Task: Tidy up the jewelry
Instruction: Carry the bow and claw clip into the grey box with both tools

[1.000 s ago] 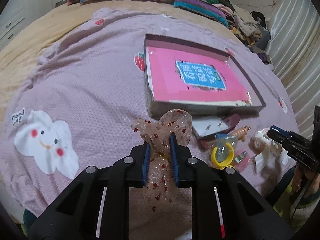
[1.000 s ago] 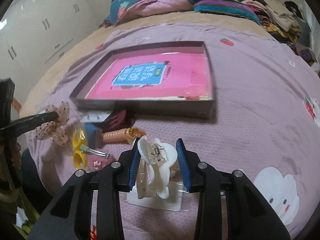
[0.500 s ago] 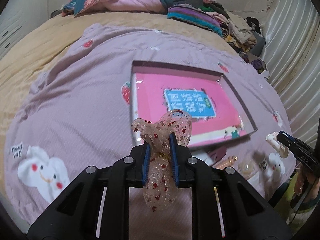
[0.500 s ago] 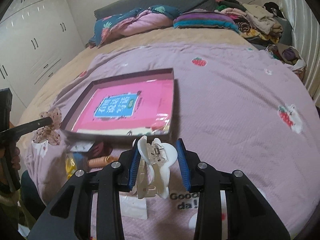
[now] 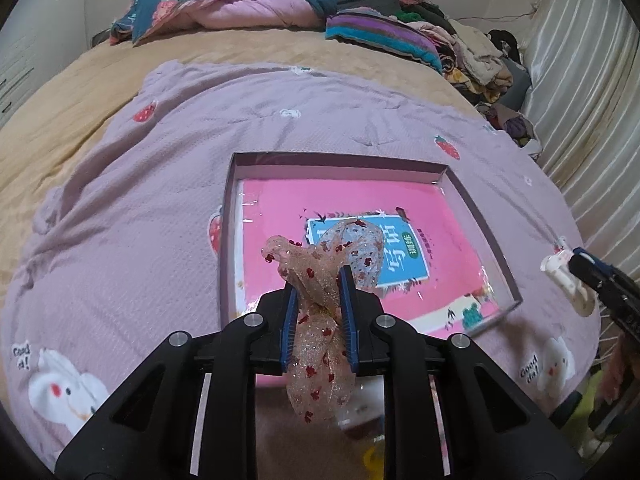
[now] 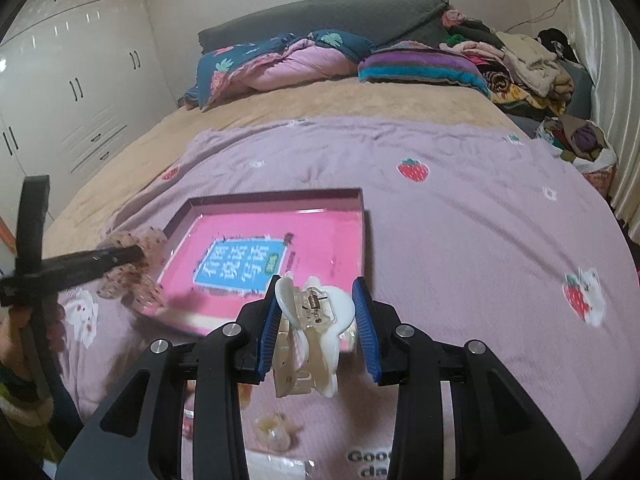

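right tool (image 6: 316, 322) gripping white claw clip (image 6: 310, 336), over pink-lined tray (image 6: 362, 236)

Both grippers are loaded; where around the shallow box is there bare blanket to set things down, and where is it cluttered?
Bare lilac blanket lies right of the shallow box and beyond it toward the tan sheet. Crowded: the near strip below the box, with small accessories.

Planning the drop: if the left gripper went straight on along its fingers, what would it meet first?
Probably the pink book inside the shallow box. The left gripper, holding the sheer bow, points down at it; depth is unclear.
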The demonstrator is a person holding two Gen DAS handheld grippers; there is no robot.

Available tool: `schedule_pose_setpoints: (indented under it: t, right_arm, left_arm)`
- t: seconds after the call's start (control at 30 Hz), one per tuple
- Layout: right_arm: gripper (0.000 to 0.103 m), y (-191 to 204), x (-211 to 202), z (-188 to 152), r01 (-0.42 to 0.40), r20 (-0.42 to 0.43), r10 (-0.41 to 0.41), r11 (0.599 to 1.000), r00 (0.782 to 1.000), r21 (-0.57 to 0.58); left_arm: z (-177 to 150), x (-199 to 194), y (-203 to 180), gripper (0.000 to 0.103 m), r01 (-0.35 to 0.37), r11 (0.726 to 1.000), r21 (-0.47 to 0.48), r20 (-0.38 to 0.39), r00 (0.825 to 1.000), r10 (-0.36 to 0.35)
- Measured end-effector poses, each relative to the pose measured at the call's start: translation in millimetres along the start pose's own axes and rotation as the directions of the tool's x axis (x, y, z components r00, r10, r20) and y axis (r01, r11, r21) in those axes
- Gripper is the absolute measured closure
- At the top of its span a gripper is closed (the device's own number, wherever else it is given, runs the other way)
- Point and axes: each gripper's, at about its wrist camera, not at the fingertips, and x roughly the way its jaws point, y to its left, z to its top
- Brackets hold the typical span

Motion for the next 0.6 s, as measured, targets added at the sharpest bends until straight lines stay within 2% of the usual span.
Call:
schedule_pose_setpoints:
  t: [0.3, 0.43, 0.6]
  right_arm:
    - [0.069, 8, 39, 19, -0.021, -0.010, 0.021, 1.000, 1.000, 0.005]
    - [0.069, 13, 64, 23, -0.014, -0.036, 0.014, 1.000, 0.999, 0.002]
    - [0.069, 18, 89, 23, 0.011, -0.061, -0.011, 1.000, 0.998, -0.007]
  left_arm:
    - [3, 30, 7, 0.091, -0.030, 1.000, -0.005, -0.039, 0.999, 0.030]
    - [4, 35, 14, 0.085, -0.045, 0.999, -0.019, -0.046, 0.998, 0.044]
    - [5, 31, 21, 0.072, -0.058, 0.998, -0.020, -0.039, 0.998, 0.057]
